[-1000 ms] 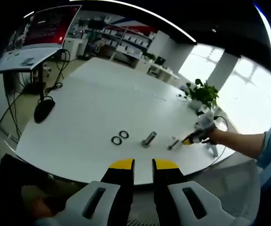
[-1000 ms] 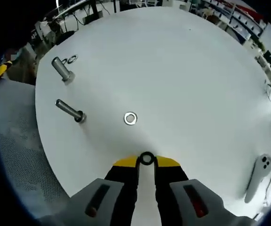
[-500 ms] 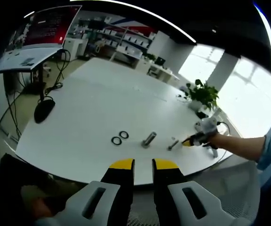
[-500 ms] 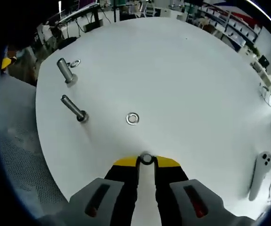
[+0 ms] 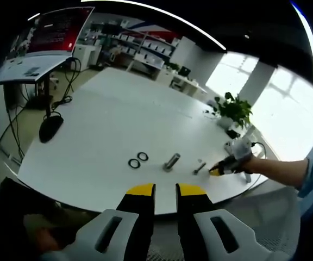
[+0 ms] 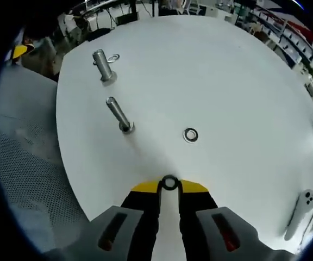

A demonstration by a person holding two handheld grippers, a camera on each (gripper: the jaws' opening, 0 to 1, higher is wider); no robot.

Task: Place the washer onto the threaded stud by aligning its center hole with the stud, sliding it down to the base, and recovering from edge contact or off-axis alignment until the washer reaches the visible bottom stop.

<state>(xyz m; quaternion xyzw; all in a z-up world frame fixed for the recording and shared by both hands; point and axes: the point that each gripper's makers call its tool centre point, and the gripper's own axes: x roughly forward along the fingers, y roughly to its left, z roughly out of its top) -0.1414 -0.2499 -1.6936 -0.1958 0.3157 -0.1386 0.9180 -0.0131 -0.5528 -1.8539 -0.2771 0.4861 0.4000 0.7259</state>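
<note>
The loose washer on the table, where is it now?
In the right gripper view, the loose washer lies flat on the white table, right of the nearer stud and beyond the right tongs.

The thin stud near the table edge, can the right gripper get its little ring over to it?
Probably yes. The right gripper holds a washer, and only bare table lies between it and the thin stud.
</note>
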